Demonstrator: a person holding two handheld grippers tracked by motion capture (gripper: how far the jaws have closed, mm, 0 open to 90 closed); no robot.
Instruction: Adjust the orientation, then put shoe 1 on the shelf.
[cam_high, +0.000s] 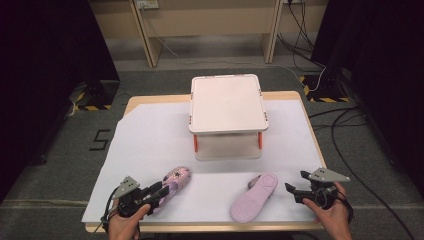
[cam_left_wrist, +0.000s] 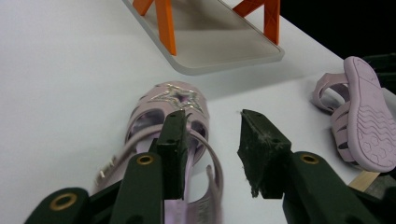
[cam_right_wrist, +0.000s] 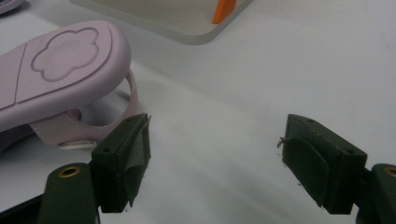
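Observation:
A pink sandal (cam_high: 177, 179) with a silver star (cam_left_wrist: 180, 98) on its toe stands upright at the table's front left. My left gripper (cam_high: 157, 190) is at its heel end, jaws apart. In the left gripper view (cam_left_wrist: 212, 116) one jaw reaches into the sandal and the side strap lies loose between the pads, unpressed. The second pink sandal (cam_high: 255, 196) lies sole up at front centre (cam_left_wrist: 369, 121). My right gripper (cam_high: 296, 181) stands wide open just right of it; nothing is between its jaws (cam_right_wrist: 217, 123), and the sandal's heel (cam_right_wrist: 60, 65) is beside the left jaw.
A white two-tier rack (cam_high: 227, 100) with orange posts stands at the middle back of the table; its lower tray (cam_left_wrist: 219, 51) is close behind the sandals. White paper (cam_high: 150, 135) covers the tabletop. Cables run over the floor at right.

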